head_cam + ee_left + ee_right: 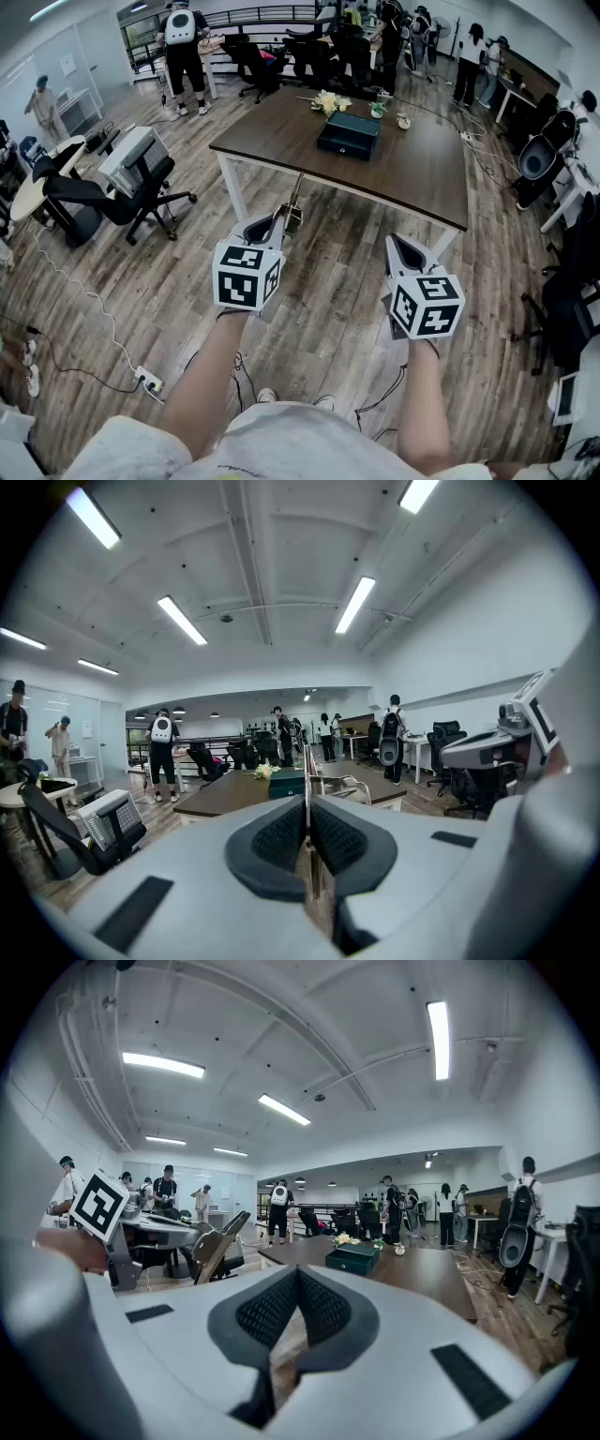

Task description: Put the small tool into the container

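- The floor [328,309] is the biggest worry. The person stands well apart from the tabletop [281,141], so there is a walk to make. A power strip [148,381] and loose cable lie near the feet, and a snag there would jolt both hands.
- The near edge of the tabletop comes next. If I bring the hands in low, whatever sticks out ahead of the jaws meets that edge first.
- The container [349,134], a dark green box, sits toward the far side of the tabletop, near some flowers [330,101]. Its lid looks closed to me, though I can't be sure at this range. If it is, nothing goes in until it is opened, and a careless push could slide the box into the flowers.
- The right tool [298,1279] has its jaws together on nothing. I judge that it gets the lid job, and it can't get a hold on anything until it opens.
- The left tool [307,808] is clamped on the thin metal piece [307,775].
- That piece pokes up and forward past the jaw tips, so the hold covers only its lower part. Any knock could pivot it or let it slip, and something that slim would be hard to recover from the wood floor.
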Tool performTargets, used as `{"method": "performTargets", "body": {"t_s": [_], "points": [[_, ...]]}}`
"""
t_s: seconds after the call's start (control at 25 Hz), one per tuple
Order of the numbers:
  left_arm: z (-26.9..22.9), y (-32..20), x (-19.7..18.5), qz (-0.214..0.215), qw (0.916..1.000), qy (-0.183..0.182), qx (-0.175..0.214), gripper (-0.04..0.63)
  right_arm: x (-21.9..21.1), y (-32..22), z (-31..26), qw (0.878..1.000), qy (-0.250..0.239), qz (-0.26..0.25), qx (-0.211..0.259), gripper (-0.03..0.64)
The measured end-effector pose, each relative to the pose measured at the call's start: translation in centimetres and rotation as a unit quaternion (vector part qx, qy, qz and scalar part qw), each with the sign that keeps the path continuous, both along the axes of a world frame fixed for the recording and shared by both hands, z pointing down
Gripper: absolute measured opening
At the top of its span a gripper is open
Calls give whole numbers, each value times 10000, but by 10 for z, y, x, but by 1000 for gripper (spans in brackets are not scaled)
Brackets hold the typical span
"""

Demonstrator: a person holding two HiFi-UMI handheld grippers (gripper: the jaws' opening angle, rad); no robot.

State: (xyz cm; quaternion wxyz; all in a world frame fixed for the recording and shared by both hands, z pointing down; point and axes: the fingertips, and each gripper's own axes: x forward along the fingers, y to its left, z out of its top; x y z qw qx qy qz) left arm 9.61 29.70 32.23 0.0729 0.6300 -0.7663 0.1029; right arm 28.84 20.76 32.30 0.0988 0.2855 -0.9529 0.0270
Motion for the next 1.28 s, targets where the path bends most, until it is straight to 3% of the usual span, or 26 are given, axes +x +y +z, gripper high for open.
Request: {"method": "performTargets", "body": {"t_s": [0.72, 1.0, 1.28], "points": [[14, -20, 29, -55, 9997, -181, -174, 2, 17, -26, 13, 9995, -114, -274, -50, 3], [17, -33, 0, -29, 9999, -106, -95, 2, -9, -42, 21, 9999, -29, -126, -10, 3], [15, -71, -52, 185, 9998, -50, 11, 2, -51, -70, 17, 9999, -40, 156, 51, 3]]}}
